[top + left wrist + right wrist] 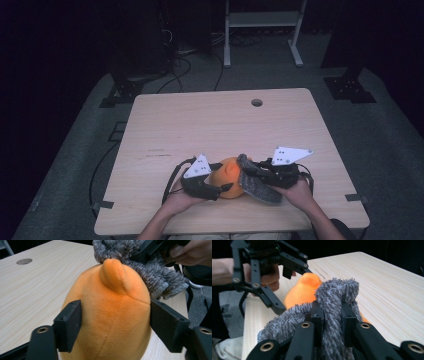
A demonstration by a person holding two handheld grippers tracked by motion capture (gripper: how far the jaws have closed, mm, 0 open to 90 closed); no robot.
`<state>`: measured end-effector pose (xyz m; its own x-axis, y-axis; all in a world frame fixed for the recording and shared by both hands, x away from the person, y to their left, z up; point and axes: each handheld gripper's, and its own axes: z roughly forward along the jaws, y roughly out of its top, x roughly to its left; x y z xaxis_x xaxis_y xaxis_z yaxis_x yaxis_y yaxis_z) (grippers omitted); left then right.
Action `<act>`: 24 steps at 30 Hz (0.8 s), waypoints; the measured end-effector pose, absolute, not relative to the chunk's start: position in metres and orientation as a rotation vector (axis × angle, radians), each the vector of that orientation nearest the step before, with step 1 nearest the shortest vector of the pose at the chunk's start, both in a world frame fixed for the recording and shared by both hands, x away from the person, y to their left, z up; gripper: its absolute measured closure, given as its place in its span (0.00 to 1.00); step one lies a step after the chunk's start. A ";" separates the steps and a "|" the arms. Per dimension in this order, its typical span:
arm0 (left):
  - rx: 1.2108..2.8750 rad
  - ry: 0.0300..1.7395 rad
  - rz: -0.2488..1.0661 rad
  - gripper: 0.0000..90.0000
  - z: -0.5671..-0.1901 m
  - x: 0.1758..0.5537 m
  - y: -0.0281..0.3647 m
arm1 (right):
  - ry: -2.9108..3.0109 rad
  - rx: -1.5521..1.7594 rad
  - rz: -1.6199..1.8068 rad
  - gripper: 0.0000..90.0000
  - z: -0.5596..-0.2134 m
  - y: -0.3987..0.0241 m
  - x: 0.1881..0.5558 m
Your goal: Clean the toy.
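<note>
The left gripper (pixel 115 322) clamps the orange plush toy (pixel 110 315); the right gripper (pixel 332 315) pinches the grey fuzzy cloth (pixel 332 297), draped against the toy's right side.

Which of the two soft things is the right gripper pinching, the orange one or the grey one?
The fuzzy grey cloth: the right gripper is clamped on a fold of it. The smooth orange plush sits between the left gripper jaws instead.

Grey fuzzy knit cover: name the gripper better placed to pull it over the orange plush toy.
Right gripper, probably: its jaws pinch the grey fuzzy knit cover beside the orange plush toy, which the left gripper steadies.
</note>
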<state>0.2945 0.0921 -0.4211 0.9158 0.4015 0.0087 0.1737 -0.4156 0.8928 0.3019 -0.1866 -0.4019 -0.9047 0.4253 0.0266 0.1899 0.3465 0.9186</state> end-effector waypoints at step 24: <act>2.096 0.219 0.326 0.37 -0.428 0.277 0.079 | 2.444 0.554 1.536 0.85 -0.401 -0.197 0.304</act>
